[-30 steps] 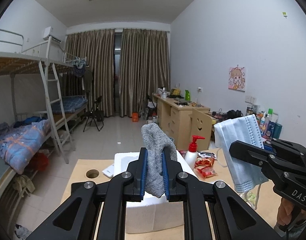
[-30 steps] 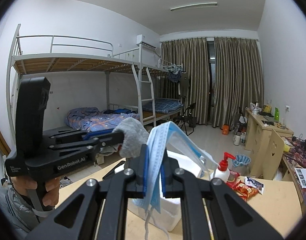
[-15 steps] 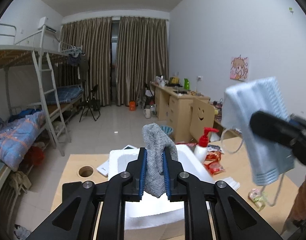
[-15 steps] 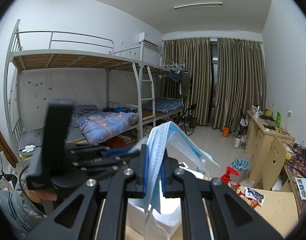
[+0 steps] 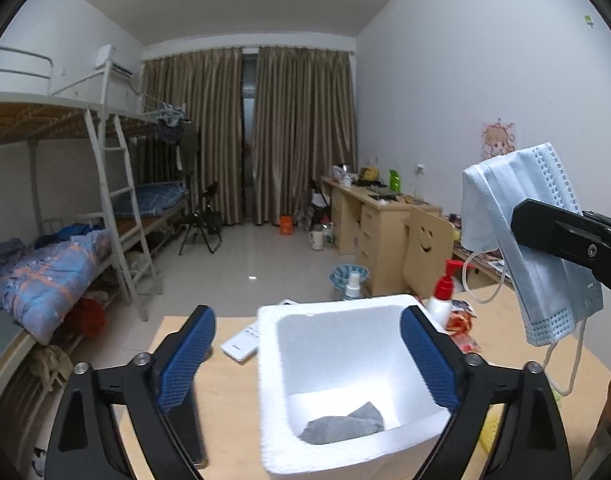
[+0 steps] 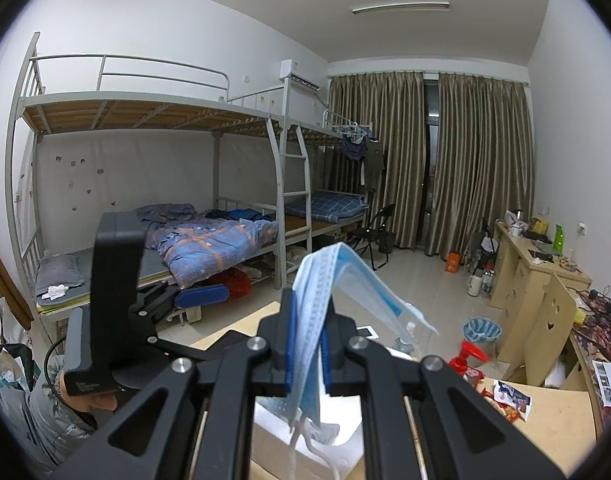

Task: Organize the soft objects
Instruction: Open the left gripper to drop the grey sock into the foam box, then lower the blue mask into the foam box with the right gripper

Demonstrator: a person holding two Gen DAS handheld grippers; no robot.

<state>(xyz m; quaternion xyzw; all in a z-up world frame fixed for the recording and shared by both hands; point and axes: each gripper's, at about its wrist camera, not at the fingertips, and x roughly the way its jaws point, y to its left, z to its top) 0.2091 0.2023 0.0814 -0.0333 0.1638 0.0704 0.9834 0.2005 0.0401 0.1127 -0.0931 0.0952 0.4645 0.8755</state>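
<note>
Jaws on our left gripper (image 5: 305, 354) are opening over the foam box (image 5: 265, 380) (grey cloth (image 5: 343, 428) lying inside), while our right gripper (image 6: 307, 340) is pinching the face mask (image 6: 325, 276), probably needing lowering in next.

In the right wrist view, the black right gripper's (image 6: 307, 344) arms and the pale blue pleated face mask (image 6: 317, 300) hide most of the white foam box (image 6: 345, 444); the box's inside cannot be seen.
</note>
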